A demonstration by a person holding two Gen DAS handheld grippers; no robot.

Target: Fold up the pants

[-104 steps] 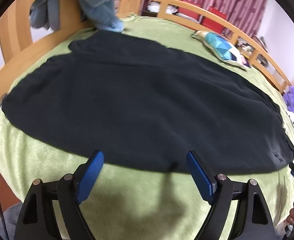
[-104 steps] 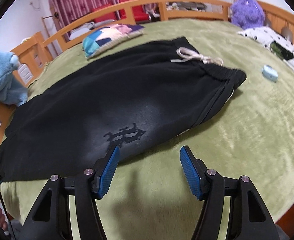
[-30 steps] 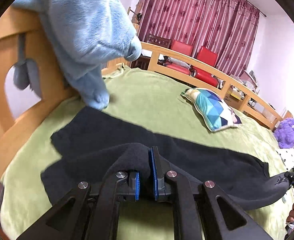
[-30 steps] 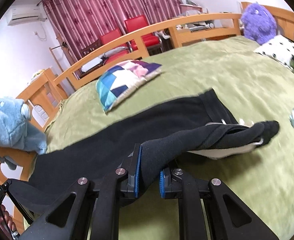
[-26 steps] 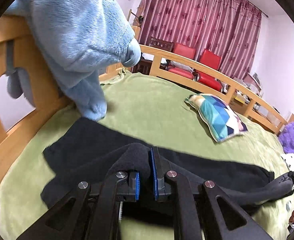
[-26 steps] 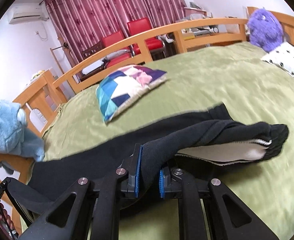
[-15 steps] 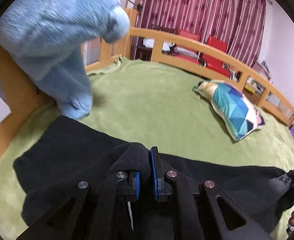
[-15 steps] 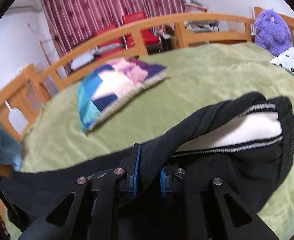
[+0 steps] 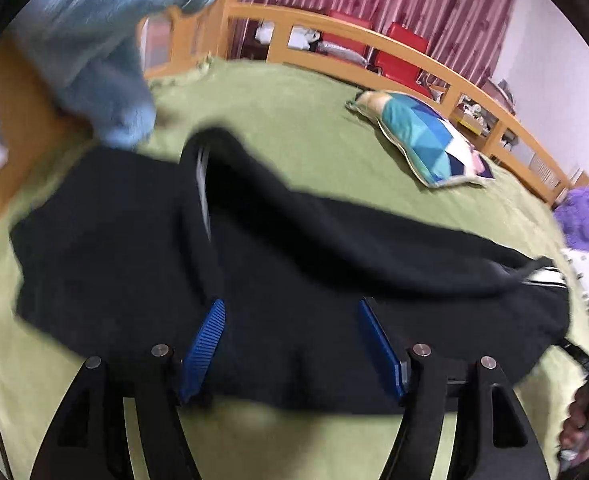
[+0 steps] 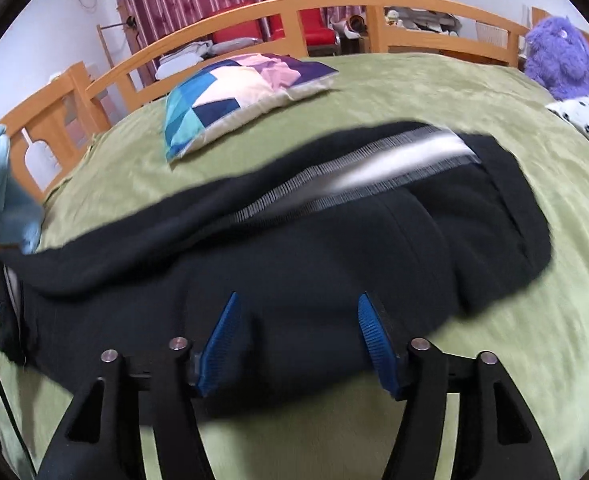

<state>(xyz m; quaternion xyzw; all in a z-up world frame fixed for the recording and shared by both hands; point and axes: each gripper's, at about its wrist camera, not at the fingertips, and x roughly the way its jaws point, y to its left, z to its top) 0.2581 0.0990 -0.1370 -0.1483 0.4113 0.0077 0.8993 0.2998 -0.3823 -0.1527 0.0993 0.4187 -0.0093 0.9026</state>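
With jaws just opened, both grippers angled down, left gripper [image 9: 290,312], right gripper [image 10: 296,308], above pants [image 10: 314,264].

The left gripper [image 9: 290,336] points steeply down, its jaws apart, having just opened; the blue pads [image 9: 202,344] stand clear of the cloth below, nothing pressed between them. The right gripper [image 10: 298,340] points down likewise, its jaws also just opened and apart, its pads [image 10: 376,344] gripping nothing. The hand [image 9: 582,412] bearing the right gripper shows at the right edge of the left wrist view.
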